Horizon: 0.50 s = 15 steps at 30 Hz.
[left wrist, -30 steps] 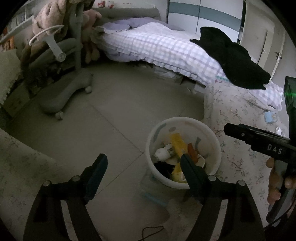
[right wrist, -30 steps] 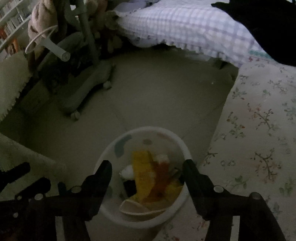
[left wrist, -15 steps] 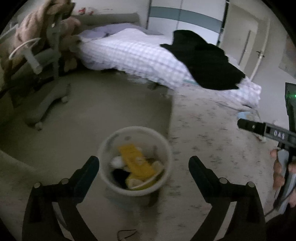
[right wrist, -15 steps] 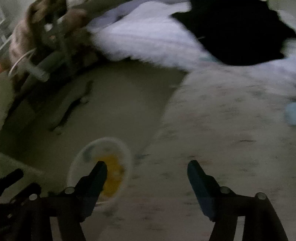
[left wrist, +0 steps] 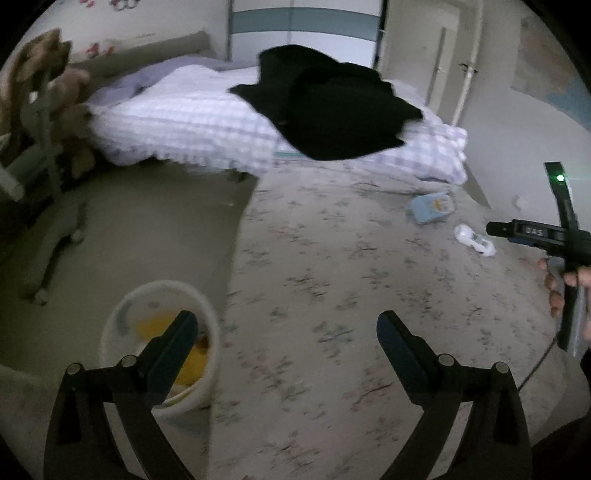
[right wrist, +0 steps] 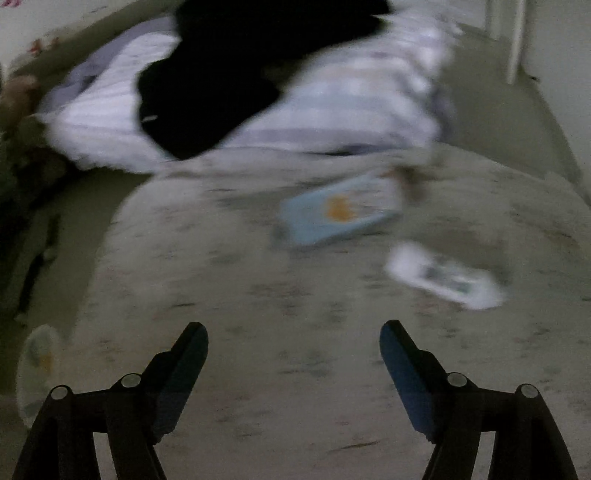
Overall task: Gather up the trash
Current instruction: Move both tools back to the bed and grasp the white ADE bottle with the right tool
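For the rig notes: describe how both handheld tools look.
Left tool: black hinged arms with silver rivets, dark blue finger pads. Right tool: the same build; from the left camera its black body shows white lettering, a green light, a thin dark cable.

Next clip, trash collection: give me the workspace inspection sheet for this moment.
Surface: floral bedspread, mostly bare.
Job's things: white bin on the floor holding yellow trash; blue packet and white wrapper lying apart on the bedspread.
Clutter: black garment on checked quilt.
Grippers: left hand-held gripper open, empty; right hand-held gripper opening, empty.
Cables: thin cord at right edge.
Surroundings: grey chair base, wardrobe.
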Available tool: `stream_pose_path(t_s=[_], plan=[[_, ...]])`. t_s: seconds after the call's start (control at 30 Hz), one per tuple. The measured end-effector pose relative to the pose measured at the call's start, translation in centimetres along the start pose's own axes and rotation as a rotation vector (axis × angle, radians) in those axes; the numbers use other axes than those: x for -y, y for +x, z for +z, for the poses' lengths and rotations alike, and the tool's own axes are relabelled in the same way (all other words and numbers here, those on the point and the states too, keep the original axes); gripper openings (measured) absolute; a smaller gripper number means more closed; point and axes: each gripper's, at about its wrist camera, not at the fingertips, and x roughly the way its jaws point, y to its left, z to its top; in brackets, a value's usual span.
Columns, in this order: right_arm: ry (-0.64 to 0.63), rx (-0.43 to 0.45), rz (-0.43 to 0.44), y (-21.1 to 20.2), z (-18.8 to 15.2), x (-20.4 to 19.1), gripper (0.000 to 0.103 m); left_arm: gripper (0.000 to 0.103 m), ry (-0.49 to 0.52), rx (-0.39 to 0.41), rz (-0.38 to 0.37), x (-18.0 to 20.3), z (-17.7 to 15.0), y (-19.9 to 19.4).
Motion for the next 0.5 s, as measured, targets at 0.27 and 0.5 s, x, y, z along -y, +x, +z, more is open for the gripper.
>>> stream_pose_path(t_s=[0.27, 0.5], plan=[[-0.029, -0.049, -0.092, 3.5, 0.8, 6.6, 0.081, 0.099, 0.144, -0.057, -0.016, 6.6, 2.9, 4.3], [-0.175, -0.069, -0.097, 6.9, 1.0, 7.7, 0.081, 0.099, 0.26, -0.095, -0.042, 11.7, 6.0, 8.4]])
